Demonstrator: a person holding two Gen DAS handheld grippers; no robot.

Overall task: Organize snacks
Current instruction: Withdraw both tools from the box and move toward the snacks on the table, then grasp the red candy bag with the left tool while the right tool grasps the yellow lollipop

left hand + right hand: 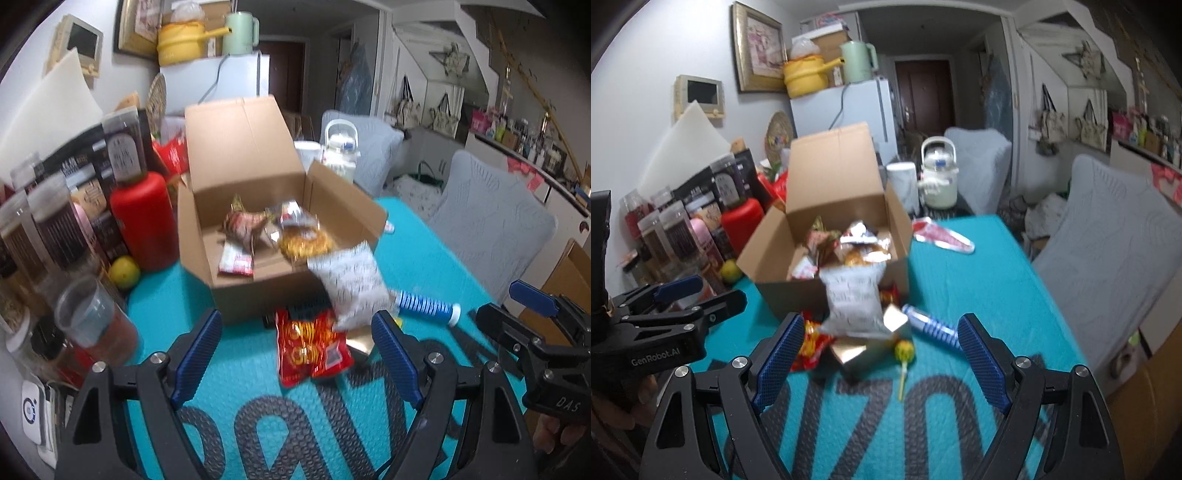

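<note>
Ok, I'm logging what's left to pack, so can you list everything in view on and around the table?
cardboard box: one, brown, open, mid-table
packets in box: several, mixed colours
white packet: one, leaning on the box front
red packet: one, on the cloth before the box
striped tube: one, blue-white, right of the packets
lollipop: one, yellow, near the gold wrapper
red-white packet: one, right of the box
red bottle: one, left of the box
jars: several, far left
tablecloth: one, teal
left gripper: jaws open, empty
right gripper: jaws open, empty
</note>
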